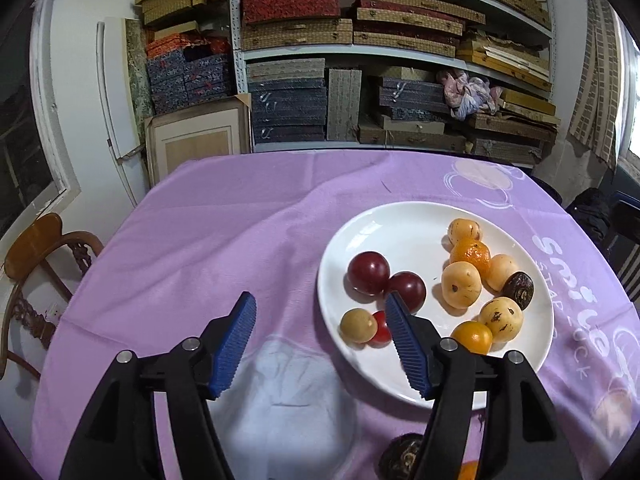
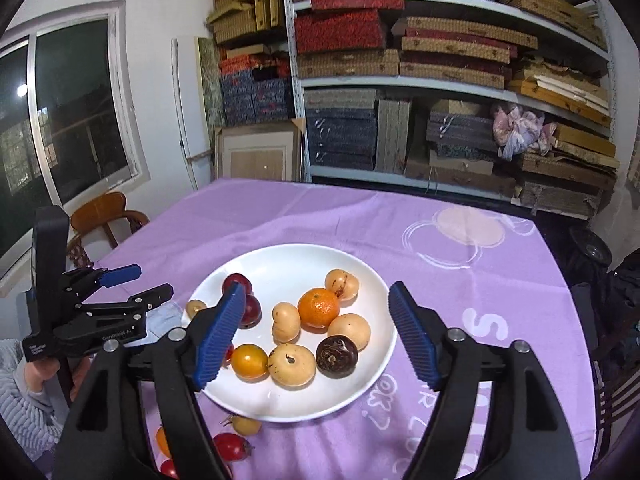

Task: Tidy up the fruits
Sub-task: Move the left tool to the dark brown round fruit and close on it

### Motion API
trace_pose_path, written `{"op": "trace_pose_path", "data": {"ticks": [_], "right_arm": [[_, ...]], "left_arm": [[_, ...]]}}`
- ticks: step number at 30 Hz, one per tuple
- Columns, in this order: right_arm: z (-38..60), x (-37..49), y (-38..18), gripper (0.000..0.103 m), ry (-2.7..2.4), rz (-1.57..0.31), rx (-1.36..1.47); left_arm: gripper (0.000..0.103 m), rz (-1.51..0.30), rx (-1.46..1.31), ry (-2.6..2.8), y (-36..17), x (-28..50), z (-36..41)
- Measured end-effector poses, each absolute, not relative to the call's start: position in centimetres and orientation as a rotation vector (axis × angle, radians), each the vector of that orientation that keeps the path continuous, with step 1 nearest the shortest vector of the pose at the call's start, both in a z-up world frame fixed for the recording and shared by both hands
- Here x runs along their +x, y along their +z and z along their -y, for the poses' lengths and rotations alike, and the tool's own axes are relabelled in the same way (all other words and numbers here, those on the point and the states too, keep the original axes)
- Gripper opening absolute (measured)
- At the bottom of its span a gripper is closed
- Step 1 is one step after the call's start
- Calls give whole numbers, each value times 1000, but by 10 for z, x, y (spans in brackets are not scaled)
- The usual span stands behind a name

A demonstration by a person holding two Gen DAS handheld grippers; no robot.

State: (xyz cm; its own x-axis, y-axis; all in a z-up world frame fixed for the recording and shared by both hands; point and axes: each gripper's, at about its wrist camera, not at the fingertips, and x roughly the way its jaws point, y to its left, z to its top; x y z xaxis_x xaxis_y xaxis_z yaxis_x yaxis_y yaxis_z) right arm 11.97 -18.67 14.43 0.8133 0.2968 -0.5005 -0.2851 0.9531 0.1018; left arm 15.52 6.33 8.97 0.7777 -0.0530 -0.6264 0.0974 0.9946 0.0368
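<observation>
Purple tablecloth (image 2: 320,224) carries your white plate (image 2: 288,258), where the fruits (image 2: 319,307) lie grouped; a few tomatoes (image 2: 232,446) sit on the cloth just beside its near rim. Your left gripper (image 1: 320,312) and right gripper (image 2: 316,300) both stand released, nothing between their pads.

Plate (image 2: 360,284) far half bare; fruits (image 2: 319,307) crowd near half.

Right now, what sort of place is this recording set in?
Likely a storeroom or spare room at home, not a kitchen: metal shelves packed with stacked cloth-covered boxes, a table under a purple tablecloth holding a white plate of fruit, and a wooden chair by a dark window.
</observation>
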Motion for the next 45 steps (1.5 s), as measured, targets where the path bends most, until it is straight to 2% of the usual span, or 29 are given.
{"op": "trace_pose_path", "data": {"ticks": [2,5,8,10,18,34,40,45], "right_arm": [[196,94,151,82,312,-503,48],[208,63,149,83,330,-489,95],[217,39,134,90,343,-491,147],[222,29,118,90,343,-499,183],[246,40,64,90,321,-621,320],[262,52,49,93,268,-668,391],[263,55,46,93,271,-684,404],[261,54,46,93,275,-683,399]], "left_arm": [[69,-664,60,-77,99,140,-70],[69,-658,56,-89,106,120,-73],[70,-659,59,-112,105,100,-72],[73,-667,71,-112,98,87,-70],[74,-764,112,-125,45,67,-52],[74,-835,40,-214,34,91,-30],[75,-779,183,-197,32,70,-13],[75,-809,137,-202,28,88,-18]]}}
